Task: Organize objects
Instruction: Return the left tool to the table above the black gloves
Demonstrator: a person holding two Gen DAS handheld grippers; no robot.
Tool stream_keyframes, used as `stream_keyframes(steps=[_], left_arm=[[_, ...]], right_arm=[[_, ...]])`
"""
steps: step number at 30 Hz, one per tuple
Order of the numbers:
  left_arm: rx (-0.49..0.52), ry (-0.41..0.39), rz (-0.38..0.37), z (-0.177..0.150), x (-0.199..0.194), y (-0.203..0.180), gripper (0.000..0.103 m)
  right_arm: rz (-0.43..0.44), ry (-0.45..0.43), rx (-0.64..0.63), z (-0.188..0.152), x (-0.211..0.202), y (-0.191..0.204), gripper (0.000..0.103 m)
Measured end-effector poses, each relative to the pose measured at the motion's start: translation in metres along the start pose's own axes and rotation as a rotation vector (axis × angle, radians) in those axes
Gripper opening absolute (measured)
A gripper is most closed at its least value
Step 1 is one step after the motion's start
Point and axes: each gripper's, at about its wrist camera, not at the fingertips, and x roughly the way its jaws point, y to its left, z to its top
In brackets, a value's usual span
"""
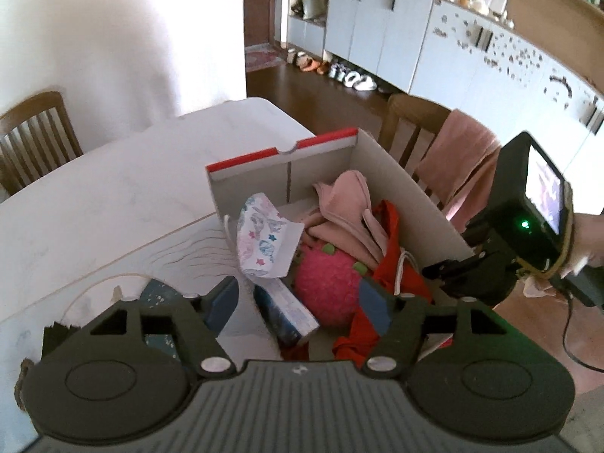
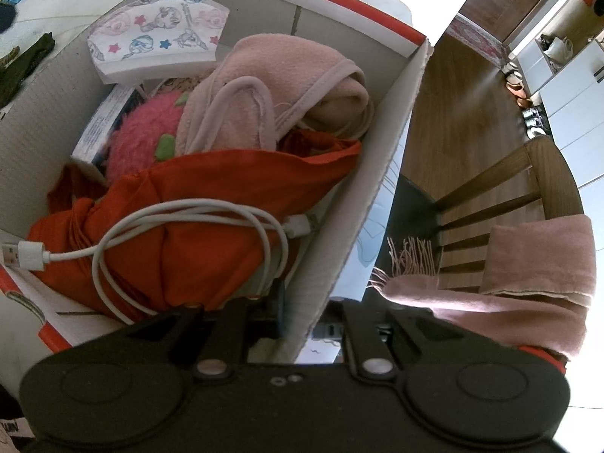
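Note:
A white cardboard box (image 1: 396, 173) with a red rim stands on the table, also in the right wrist view (image 2: 362, 204). It holds a pink garment (image 2: 287, 75), a red cloth (image 2: 211, 226), a white USB cable (image 2: 124, 226), a pink plush ball (image 1: 324, 287), a cartoon-printed packet (image 2: 158, 34) and a blue-white carton (image 1: 290, 313). My left gripper (image 1: 298, 302) is open and empty above the box's near end. My right gripper (image 2: 302, 317) straddles the box's right wall (image 2: 339, 260), jaws apart; it shows in the left wrist view (image 1: 453, 268).
The box sits on a white table (image 1: 113, 196). A wooden chair (image 2: 528, 188) with a pink scarf (image 2: 528, 283) stands to the right of the box. Another chair (image 1: 34, 132) stands at the far left. Dark items (image 2: 26, 60) lie on the table left of the box.

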Motion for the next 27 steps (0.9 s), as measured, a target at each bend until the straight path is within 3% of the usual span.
stream_keyframes(steps=[7,15,20,24,27], left_arm=[[-0.08,-0.03,0.051,-0.023,-0.031,0.03,0.075],[-0.189,-0.036,0.172,-0.054,-0.058,0.08,0.083],[-0.257,-0.019,0.218,-0.074,-0.06,0.109,0.086],[-0.253,0.01,0.292,-0.093,-0.049,0.124,0.099],[-0.261,0.016,0.312,-0.109,-0.04,0.135,0.1]], right_arm=[[-0.002,0.001,-0.001,0.001,0.0,0.0,0.01],[-0.001,0.007,-0.004,0.001,-0.005,0.001,0.011],[0.0,0.006,-0.004,0.001,-0.005,0.002,0.011],[0.0,0.006,-0.004,0.0,-0.006,0.001,0.011],[-0.004,0.009,-0.009,0.001,-0.006,0.001,0.011]])
